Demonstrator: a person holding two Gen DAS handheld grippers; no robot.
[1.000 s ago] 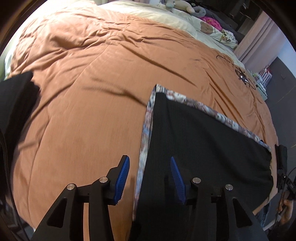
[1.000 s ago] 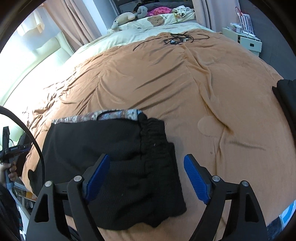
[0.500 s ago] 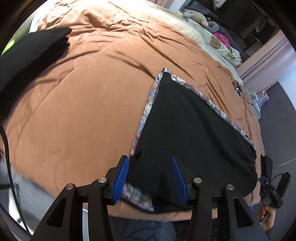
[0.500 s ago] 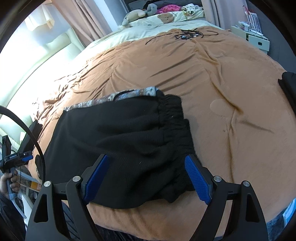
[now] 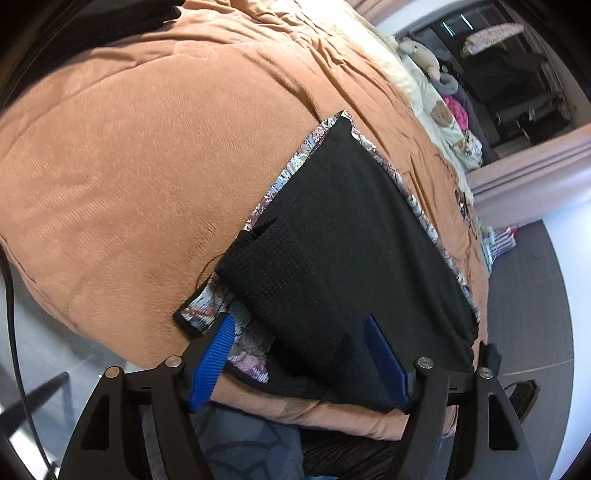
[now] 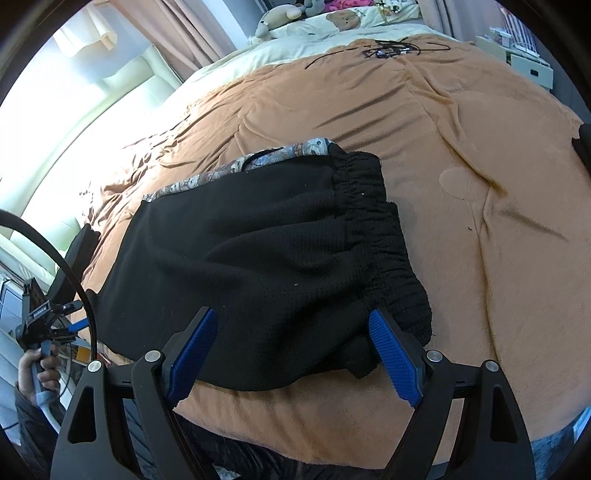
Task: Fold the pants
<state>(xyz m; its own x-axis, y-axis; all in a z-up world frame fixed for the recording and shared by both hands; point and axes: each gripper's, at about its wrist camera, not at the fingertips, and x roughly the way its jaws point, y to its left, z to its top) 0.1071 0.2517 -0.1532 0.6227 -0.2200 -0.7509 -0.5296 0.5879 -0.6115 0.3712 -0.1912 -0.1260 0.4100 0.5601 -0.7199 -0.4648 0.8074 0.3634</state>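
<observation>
Black pants (image 5: pixel 354 236) lie flat near the front edge of a bed, on top of a patterned grey-blue garment (image 5: pixel 288 173) whose border shows along two sides. In the right wrist view the pants (image 6: pixel 266 243) show an elastic waistband (image 6: pixel 373 229) on the right. My left gripper (image 5: pixel 299 358) is open, its blue pads on either side of the pants' leg-end corner. My right gripper (image 6: pixel 291 354) is open wide over the near edge of the pants by the waistband. Neither holds cloth.
An orange blanket (image 6: pixel 461 122) covers the bed. Black cables (image 6: pixel 388 50) lie at its far end, with soft toys and pillows (image 6: pixel 332 18) beyond. A dark garment (image 5: pixel 92 26) lies at the far left. The person's hand holds the other gripper (image 6: pixel 40 325) at left.
Both grippers have pulled back toward the bed's front edge, so the pants' near edge now lies between the fingers. The left gripper has opened wider and the leg-end corner has come into view.
</observation>
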